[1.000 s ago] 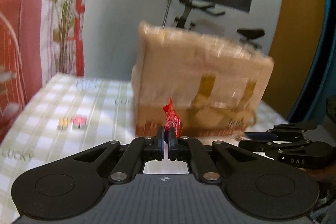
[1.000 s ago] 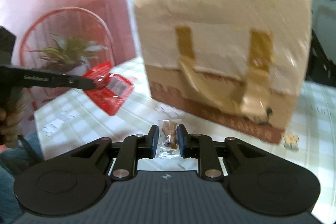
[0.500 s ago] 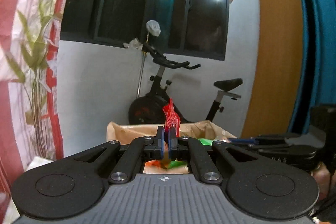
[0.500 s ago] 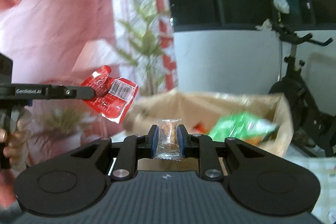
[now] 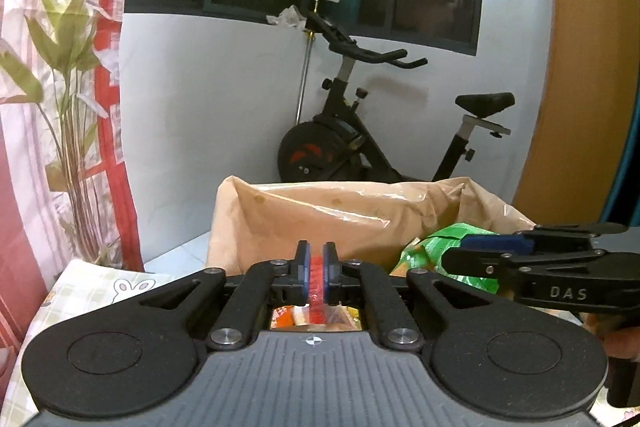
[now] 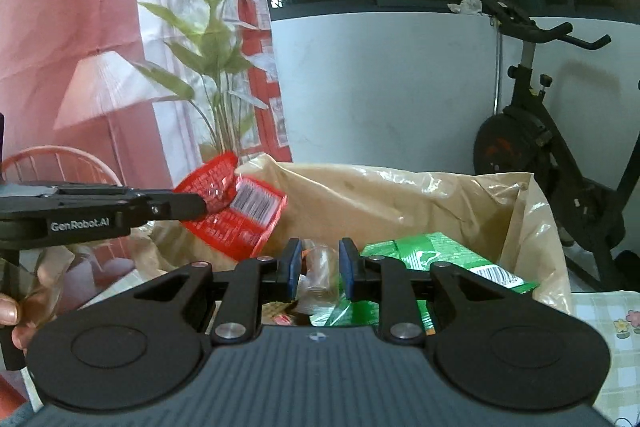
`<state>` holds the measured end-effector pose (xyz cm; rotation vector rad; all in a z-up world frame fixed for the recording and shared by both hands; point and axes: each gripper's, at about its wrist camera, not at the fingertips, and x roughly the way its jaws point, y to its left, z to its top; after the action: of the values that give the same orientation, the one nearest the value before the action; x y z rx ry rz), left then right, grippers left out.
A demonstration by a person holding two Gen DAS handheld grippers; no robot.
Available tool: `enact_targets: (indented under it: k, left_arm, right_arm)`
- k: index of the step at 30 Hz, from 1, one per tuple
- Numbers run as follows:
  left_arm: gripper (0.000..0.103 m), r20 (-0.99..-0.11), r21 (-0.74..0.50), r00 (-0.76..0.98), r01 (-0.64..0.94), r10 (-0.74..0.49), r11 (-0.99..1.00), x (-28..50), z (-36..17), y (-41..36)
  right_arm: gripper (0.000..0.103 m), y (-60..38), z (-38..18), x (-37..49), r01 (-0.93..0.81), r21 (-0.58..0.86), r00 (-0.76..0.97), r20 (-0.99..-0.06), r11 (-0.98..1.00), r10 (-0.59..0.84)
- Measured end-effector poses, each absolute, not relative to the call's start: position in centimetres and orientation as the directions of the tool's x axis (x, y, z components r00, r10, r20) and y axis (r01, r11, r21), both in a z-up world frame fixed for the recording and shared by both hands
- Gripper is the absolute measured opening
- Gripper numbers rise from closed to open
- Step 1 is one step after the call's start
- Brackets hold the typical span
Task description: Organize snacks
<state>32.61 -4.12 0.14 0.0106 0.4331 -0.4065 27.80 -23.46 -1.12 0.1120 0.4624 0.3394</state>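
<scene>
Both grippers hover over the open top of a brown paper bag. The jaws of my left gripper are opening, and a red snack packet sits low in the narrow gap between the blue pads. My right gripper is opening too. A small clear packet with a brown snack hangs loose and blurred between its pads. A green packet and other snacks lie inside the bag. Each gripper shows in the other's view: the left gripper, the right gripper.
The bag stands on a checked tablecloth. Behind it are a white wall and a black exercise bike. A plant and a red patterned curtain are at the left. A person's hand grips the left handle.
Both grippers rose from in front of the bag to above its open top. Both pairs of jaws parted slightly. The red packet now sits lower between the left pads.
</scene>
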Motion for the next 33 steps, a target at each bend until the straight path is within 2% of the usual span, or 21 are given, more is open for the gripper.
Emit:
enact_targets:
  k: [2,4,6,8,9,10,11,12,16,19,24,29,33]
  left_arm:
    - [0.031,-0.412,-0.063,0.832,0.382,-0.372,0.922,32.3,0.4,-3.8]
    - [0.056,-0.403,-0.056,0.838,0.38,-0.369,0.923,32.1,0.7,-3.5]
    - [0.064,-0.393,-0.051,0.844,0.377,-0.366,0.925,31.6,1.2,-3.3]
    - [0.073,-0.389,-0.036,0.851,0.368,-0.352,0.929,31.2,1.7,-3.6]
    - [0.08,-0.387,-0.027,0.856,0.362,-0.343,0.932,31.0,2.0,-3.7]
    - [0.087,-0.381,-0.021,0.861,0.358,-0.338,0.934,30.7,2.2,-3.6]
    - [0.09,-0.373,-0.019,0.864,0.356,-0.337,0.934,30.6,2.4,-3.6]
    - [0.093,-0.365,-0.018,0.868,0.354,-0.336,0.935,30.3,2.7,-3.6]
    - [0.095,-0.353,0.0,0.884,0.328,-0.307,0.945,29.2,3.8,-3.7]
    - [0.096,-0.342,0.005,0.893,0.315,-0.294,0.949,28.1,4.7,-3.6]
    - [0.097,-0.326,0.008,0.901,0.305,-0.286,0.952,26.2,5.8,-3.6]
    - [0.097,-0.316,-0.028,0.901,0.303,-0.297,0.952,24.0,6.4,-3.2]
    - [0.097,-0.31,-0.027,0.917,0.257,-0.252,0.966,22.5,6.9,-3.0]
  right_arm:
    - [0.037,-23.5,-1.1,27.8,-0.286,0.175,0.844,-0.42,0.942,0.334]
    - [0.039,-23.5,-0.9,27.7,-0.279,0.171,0.846,-0.422,0.945,0.326]
    - [0.047,-23.5,-0.7,27.6,-0.267,0.165,0.851,-0.423,0.95,0.312]
    - [0.061,-23.6,-0.3,27.2,-0.26,0.165,0.856,-0.417,0.952,0.306]
    - [0.065,-23.7,-0.1,26.9,-0.257,0.167,0.858,-0.413,0.952,0.304]
    - [0.074,-23.7,0.1,26.7,-0.254,0.168,0.861,-0.41,0.953,0.302]
    - [0.08,-23.8,0.3,26.5,-0.248,0.168,0.864,-0.406,0.954,0.296]
    - [0.082,-23.8,0.6,26.2,-0.243,0.168,0.868,-0.402,0.955,0.292]
    - [0.093,-24.2,1.7,25.0,-0.209,0.171,0.885,-0.385,0.963,0.261]
    - [0.098,-24.4,2.6,23.9,-0.18,0.181,0.898,-0.371,0.967,0.236]
    - [0.102,-24.7,4.1,21.9,-0.128,0.188,0.915,-0.357,0.974,0.19]
    - [0.103,-24.8,5.4,19.7,-0.11,0.177,0.924,-0.345,0.978,0.166]
    - [0.103,-24.5,5.8,18.0,-0.101,0.167,0.928,-0.34,0.981,0.153]
